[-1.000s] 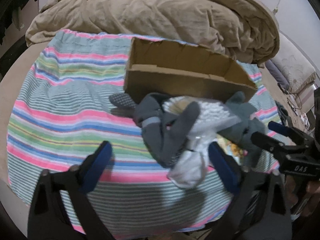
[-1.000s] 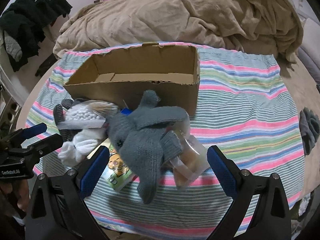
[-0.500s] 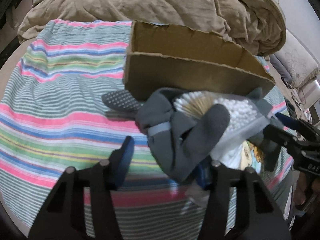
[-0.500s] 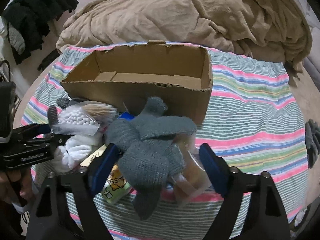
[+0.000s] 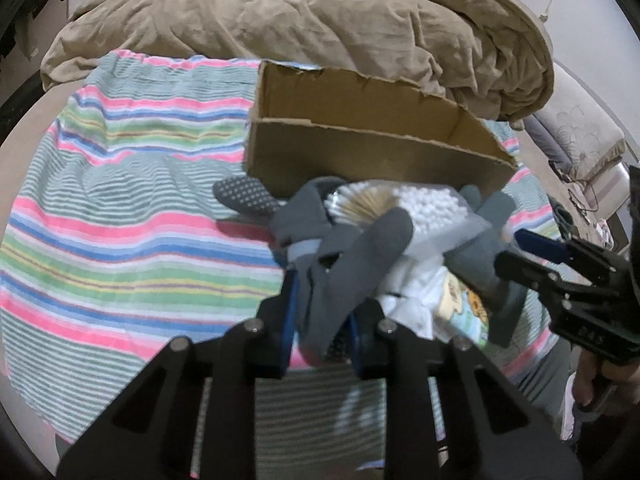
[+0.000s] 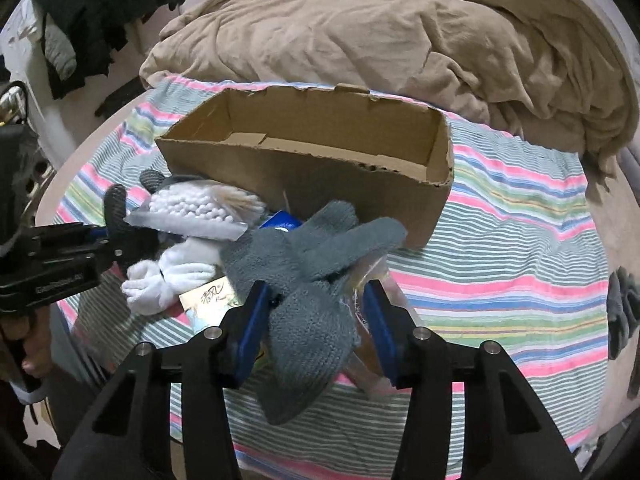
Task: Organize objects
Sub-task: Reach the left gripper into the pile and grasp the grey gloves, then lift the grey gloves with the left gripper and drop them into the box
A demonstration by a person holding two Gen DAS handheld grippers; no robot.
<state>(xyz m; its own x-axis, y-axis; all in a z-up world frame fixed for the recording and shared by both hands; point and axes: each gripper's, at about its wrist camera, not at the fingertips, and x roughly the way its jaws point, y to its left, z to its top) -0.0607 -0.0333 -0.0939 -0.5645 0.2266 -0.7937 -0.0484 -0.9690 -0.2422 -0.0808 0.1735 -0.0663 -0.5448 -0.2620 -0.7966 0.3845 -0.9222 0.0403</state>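
An open cardboard box (image 5: 372,152) (image 6: 320,152) stands on a striped blanket. In front of it lies a pile: a dark grey sock (image 5: 352,268), a bag of cotton swabs (image 5: 416,208) (image 6: 192,208), white socks (image 6: 172,276), a picture pack (image 6: 212,300) and a grey knit glove (image 6: 312,276). My left gripper (image 5: 320,316) is shut on the dark grey sock. My right gripper (image 6: 316,320) has its blue pads on both sides of the knit glove's cuff, nearly closed on it. A clear bag (image 6: 380,280) lies under the glove.
A tan duvet (image 6: 380,32) is heaped behind the box. The striped blanket (image 5: 120,220) spreads left and right of the pile. Dark clothes (image 6: 100,12) hang at the far left. A dark glove (image 6: 624,312) lies at the right edge.
Both grippers moved forward into the pile and closed in: the left from wide open to shut on the dark sock, the right narrowed around the knit glove.
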